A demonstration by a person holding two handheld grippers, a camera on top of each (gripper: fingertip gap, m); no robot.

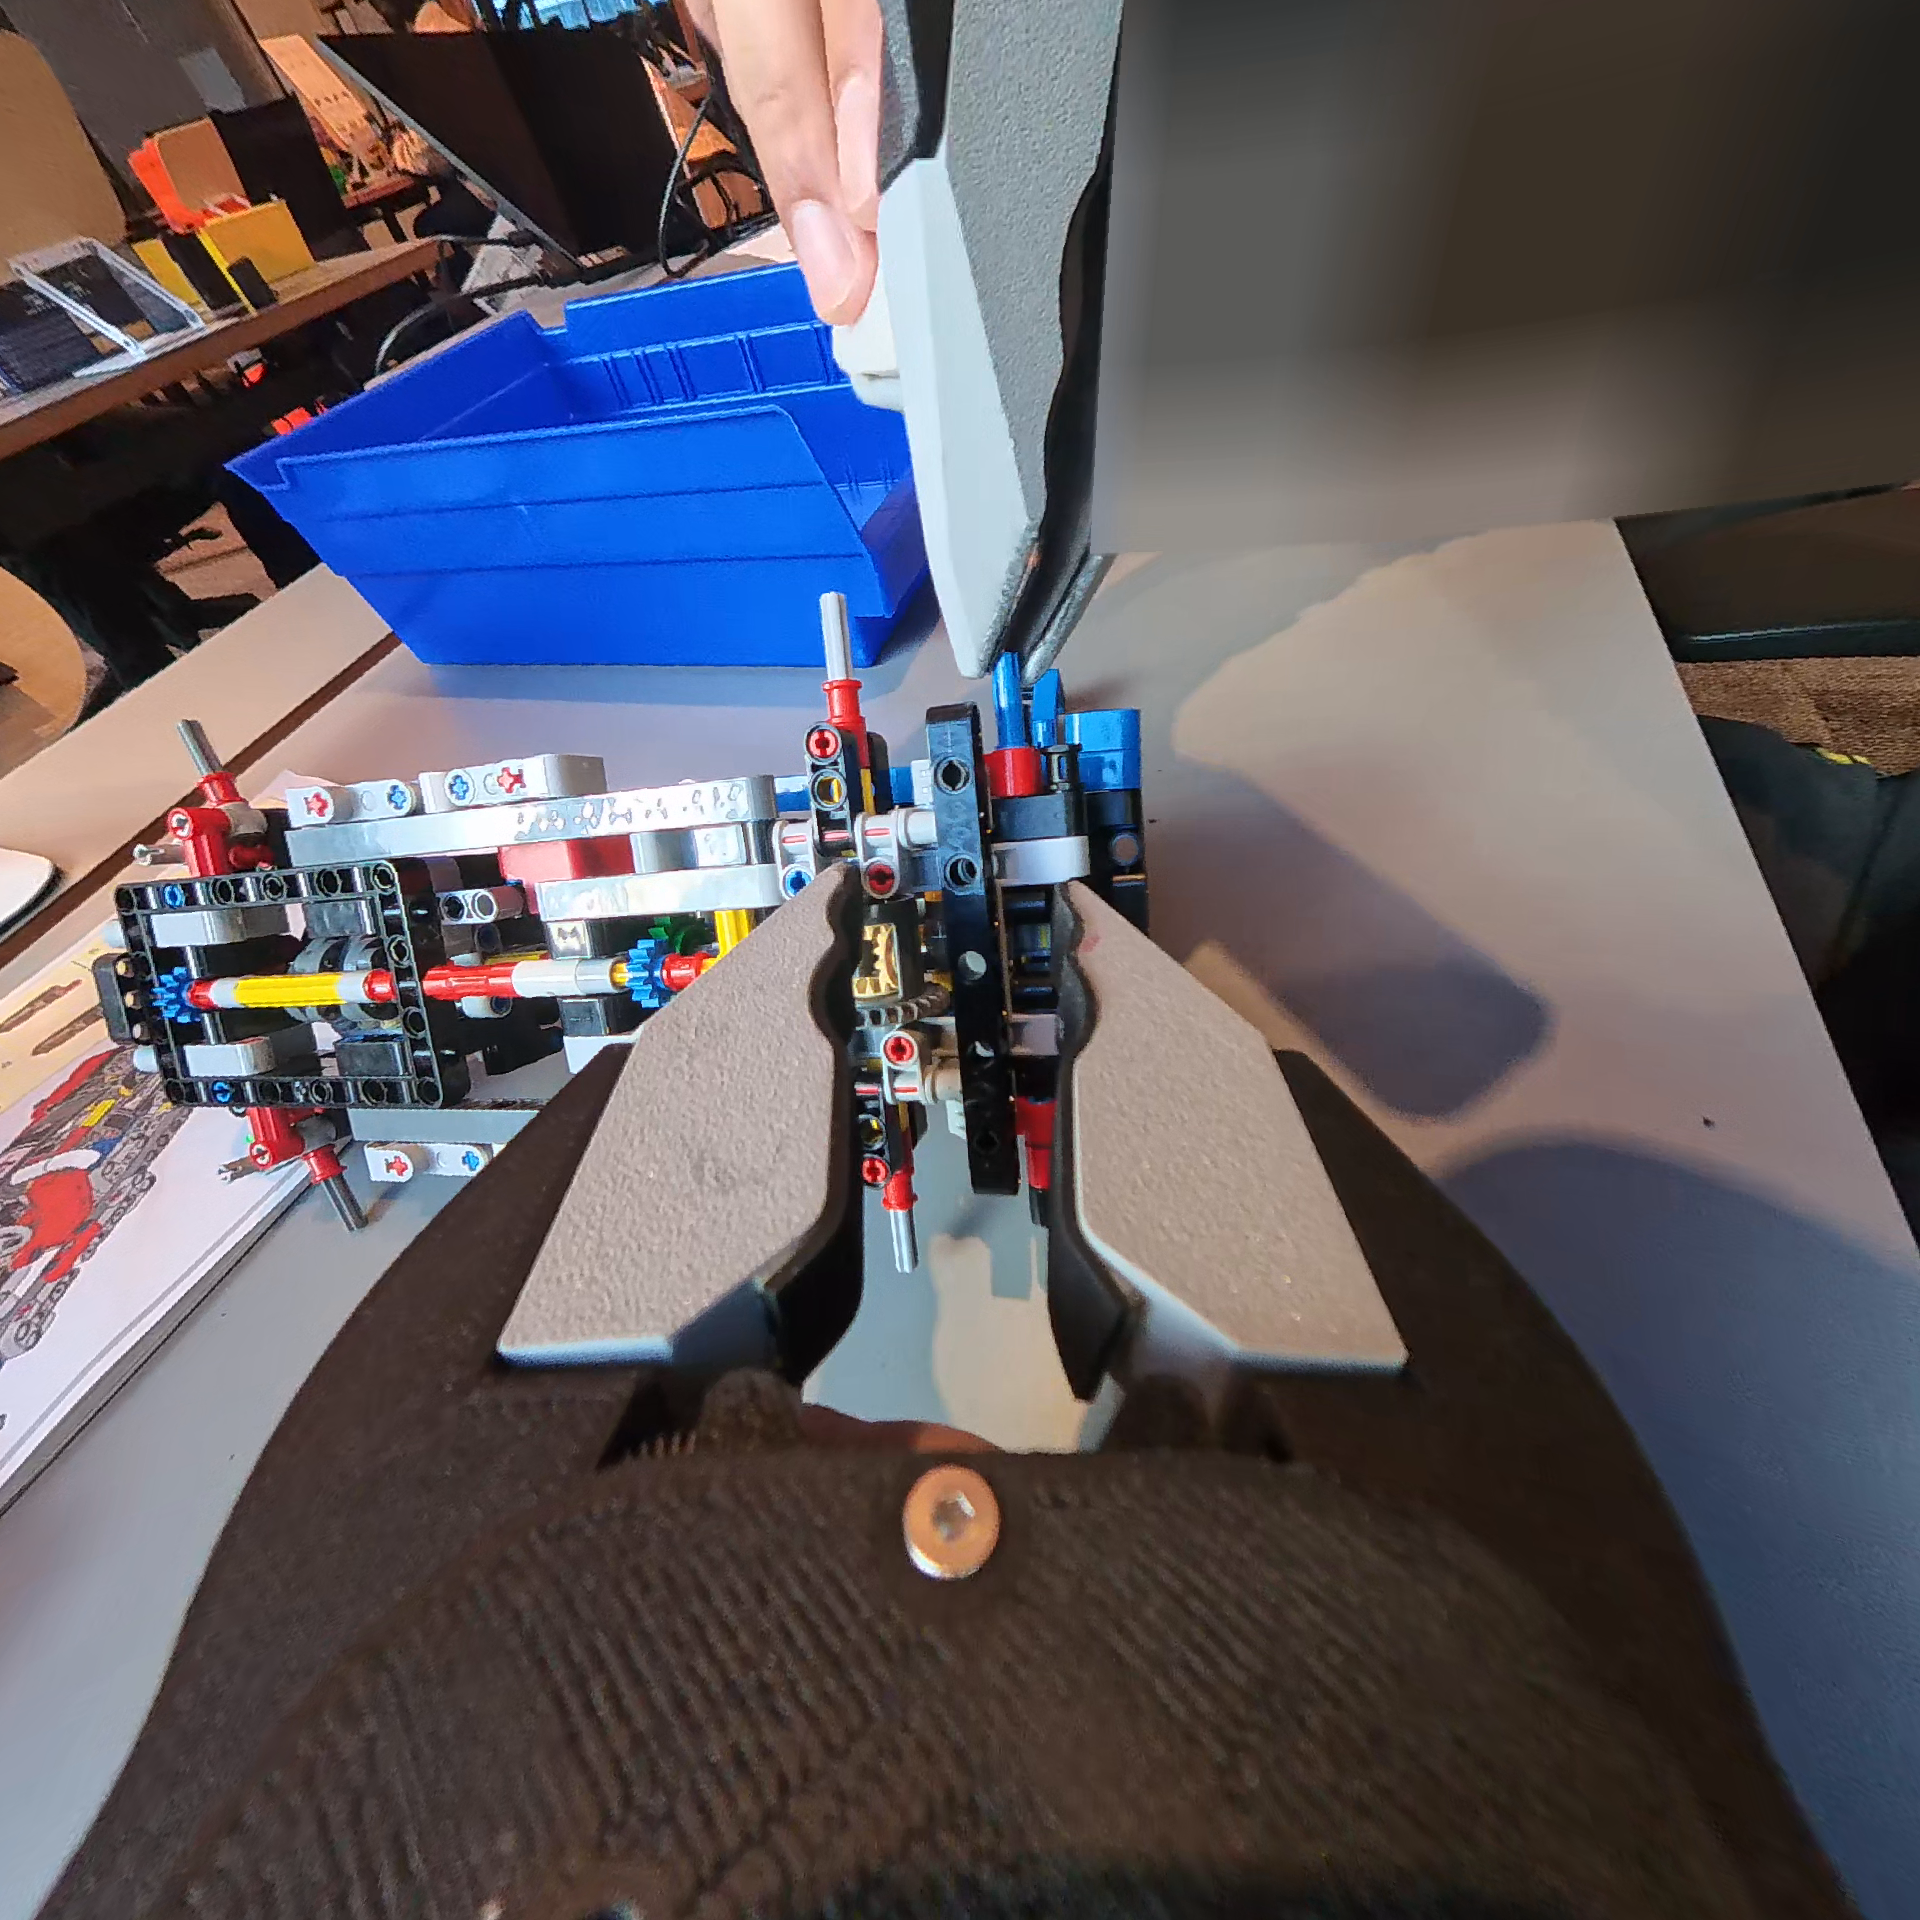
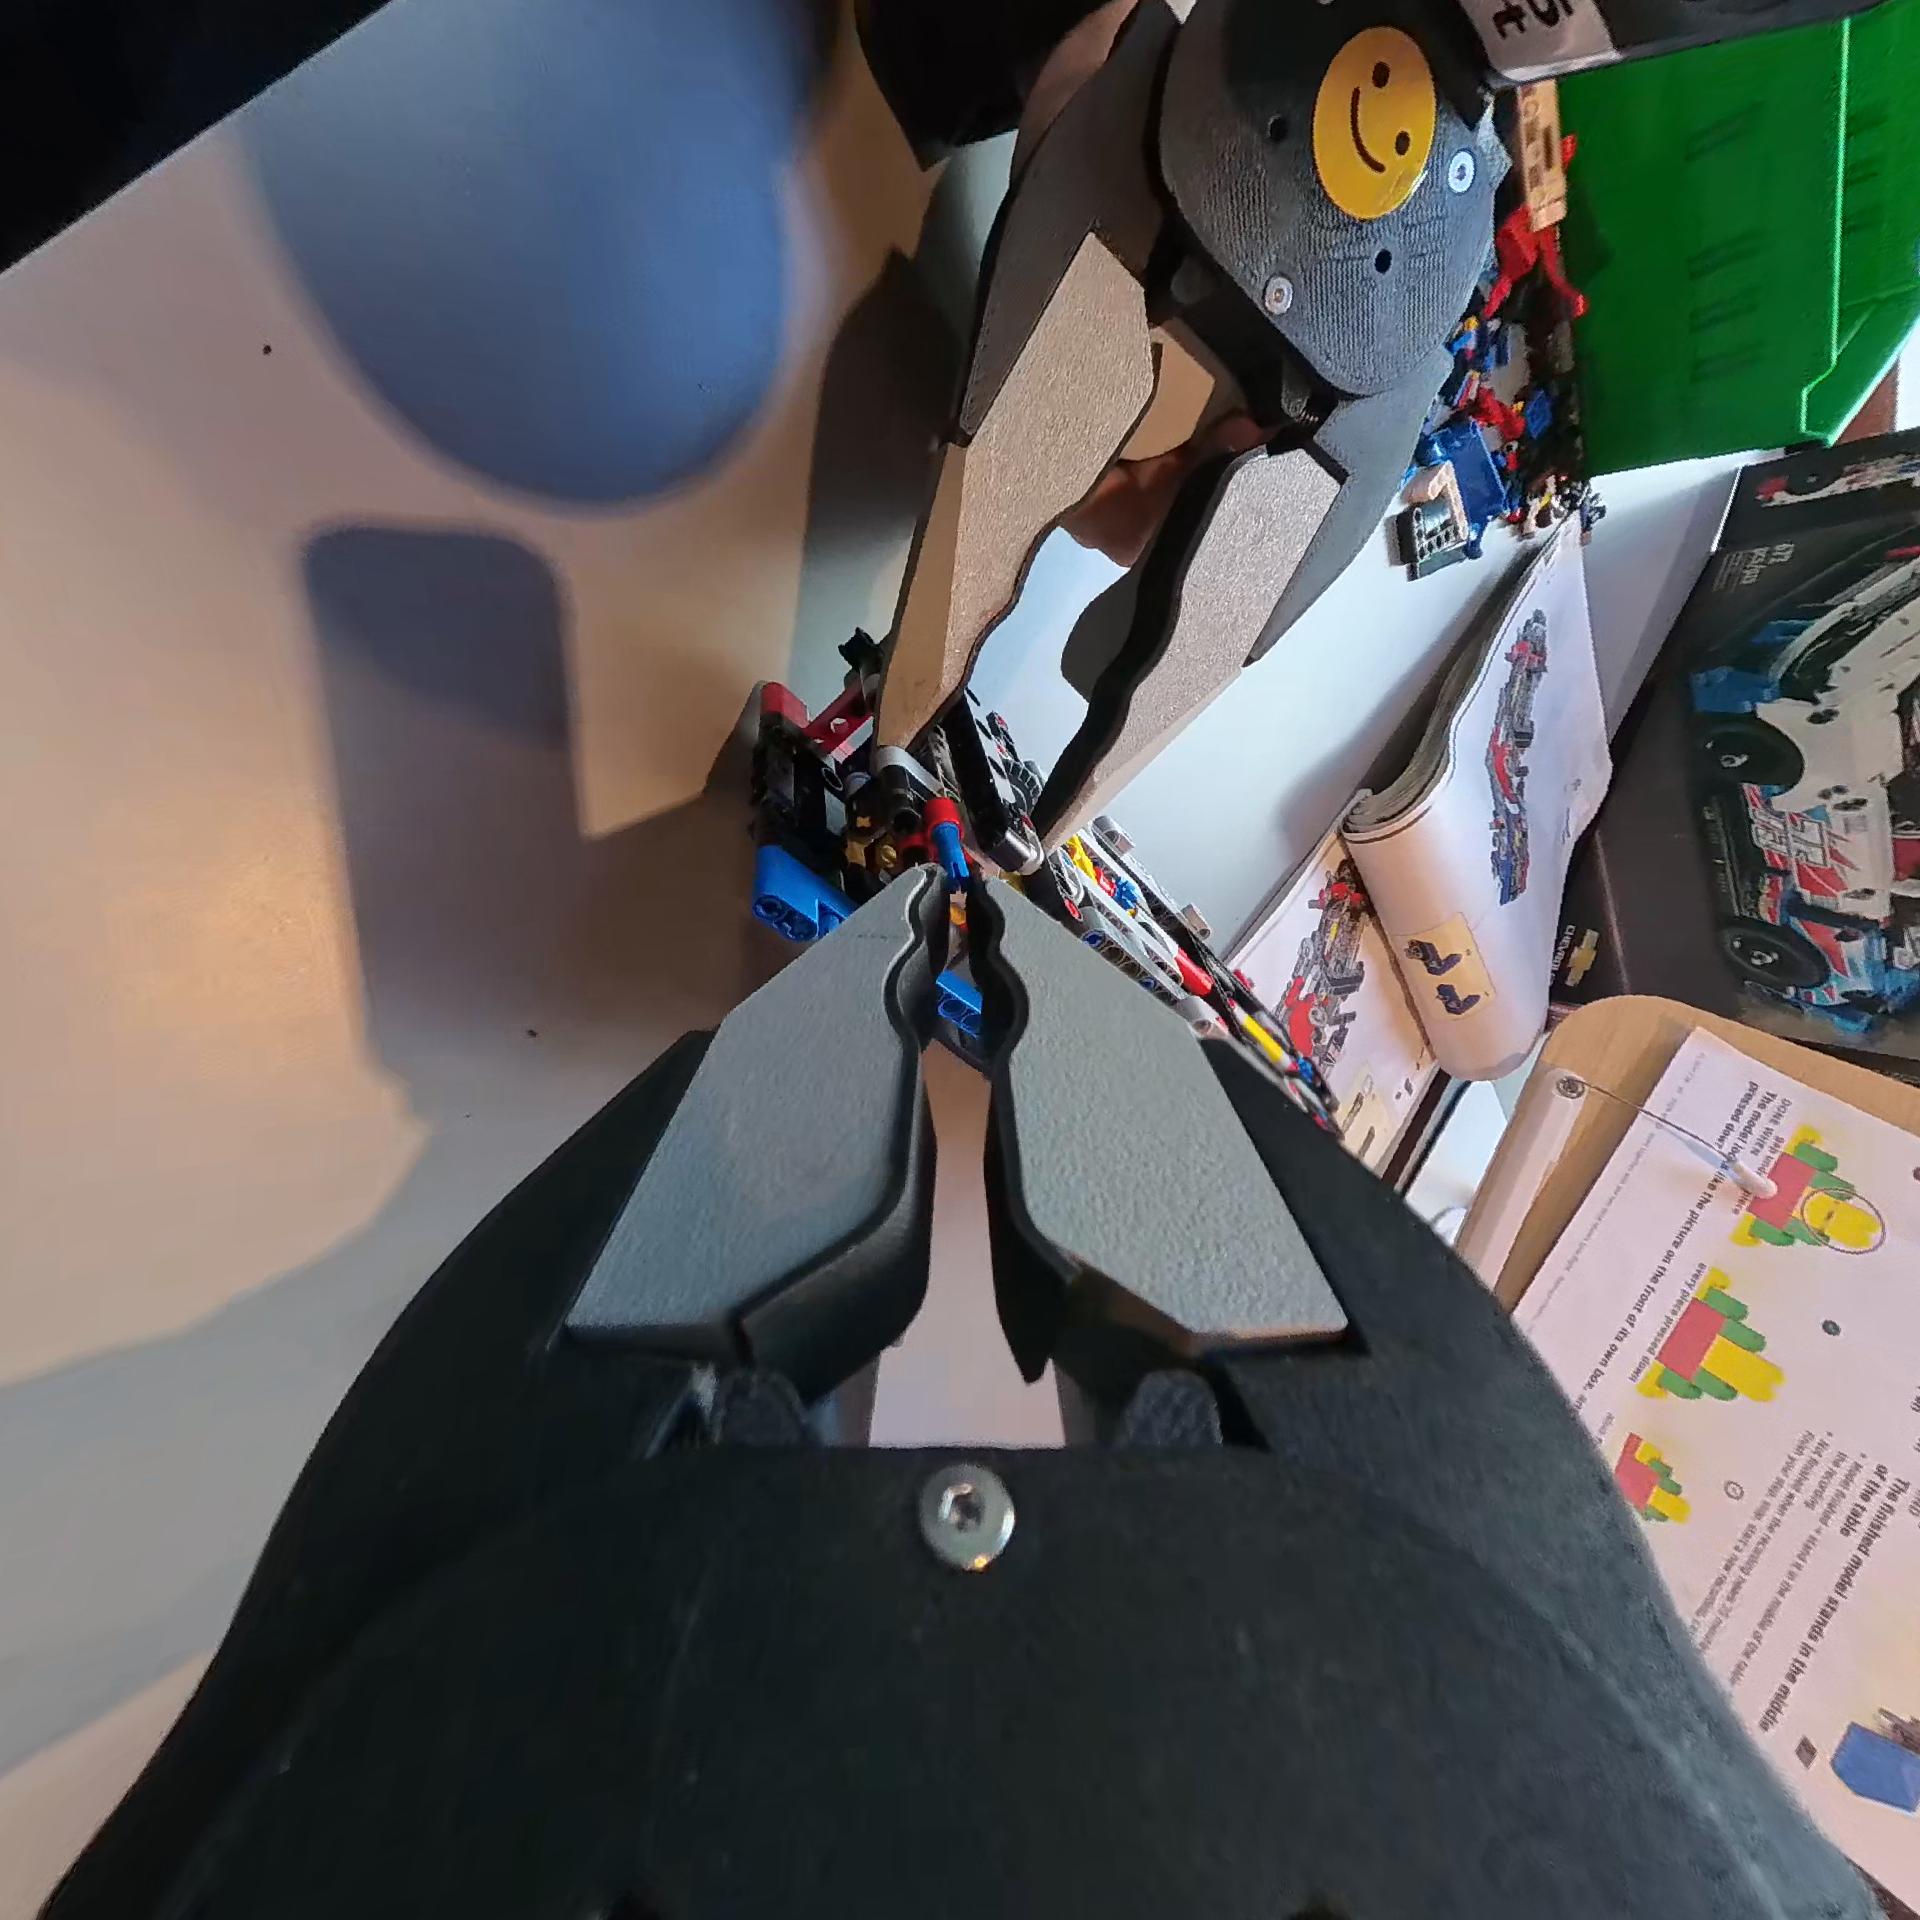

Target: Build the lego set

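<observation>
Left wrist view shows the left gripper (image 1: 956, 894) with jaws partly open, clamped on both sides of the long grey, black and red lego chassis (image 1: 623, 935), which lies on the pale grey table (image 1: 1455, 1039). Right gripper (image 2: 951, 894) is almost closed, pinching a small blue pin (image 2: 948, 847) at the chassis end.

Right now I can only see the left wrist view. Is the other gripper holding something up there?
Observer: Yes. The right gripper has its fingers pinched on a small blue peg, right at the lego model.
Operator: Are there more pieces anywhere?
Observer: A heap of loose pieces lies beside a green bin.
Operator: Is there anything funny on my gripper?
Observer: The left gripper has a yellow smiley sticker on its body.
</observation>
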